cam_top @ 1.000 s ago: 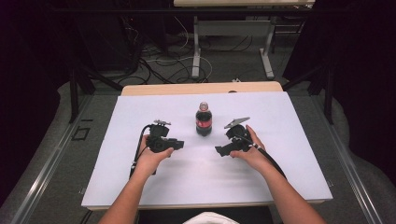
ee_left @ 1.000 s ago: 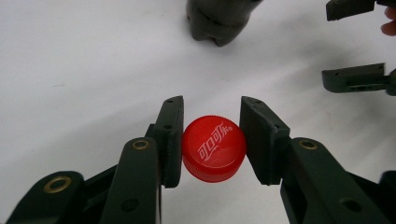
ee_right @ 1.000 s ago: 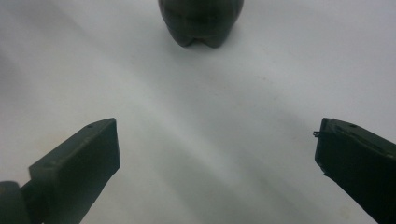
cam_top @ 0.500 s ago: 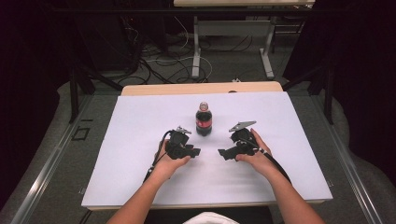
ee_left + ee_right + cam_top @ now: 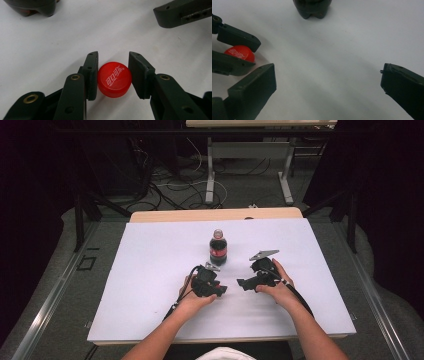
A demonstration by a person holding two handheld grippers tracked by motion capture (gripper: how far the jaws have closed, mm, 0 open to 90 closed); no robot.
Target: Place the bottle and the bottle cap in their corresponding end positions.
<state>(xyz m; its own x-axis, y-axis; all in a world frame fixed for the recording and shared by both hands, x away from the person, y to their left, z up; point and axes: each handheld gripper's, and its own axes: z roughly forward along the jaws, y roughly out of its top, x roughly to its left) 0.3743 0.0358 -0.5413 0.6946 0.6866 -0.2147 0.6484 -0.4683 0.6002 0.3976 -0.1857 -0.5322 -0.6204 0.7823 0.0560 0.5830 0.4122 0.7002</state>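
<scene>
Red bottle cap [image 5: 114, 79] sits clamped between the left hand-held gripper's [image 5: 113, 75] jaws, over the white table [image 5: 50, 50].

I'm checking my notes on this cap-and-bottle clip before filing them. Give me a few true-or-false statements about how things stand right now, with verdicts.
1. The left tool is clamped on the small red plastic bottle cap. True.
2. The dark plastic cola bottle lies on its side. False: it stands upright on the white table top.
3. The right tool has its jaws wide apart with nothing between them. True.
4. The red cap sits on the bottle's neck. False: it is held low over the table, apart from the bottle.
</scene>
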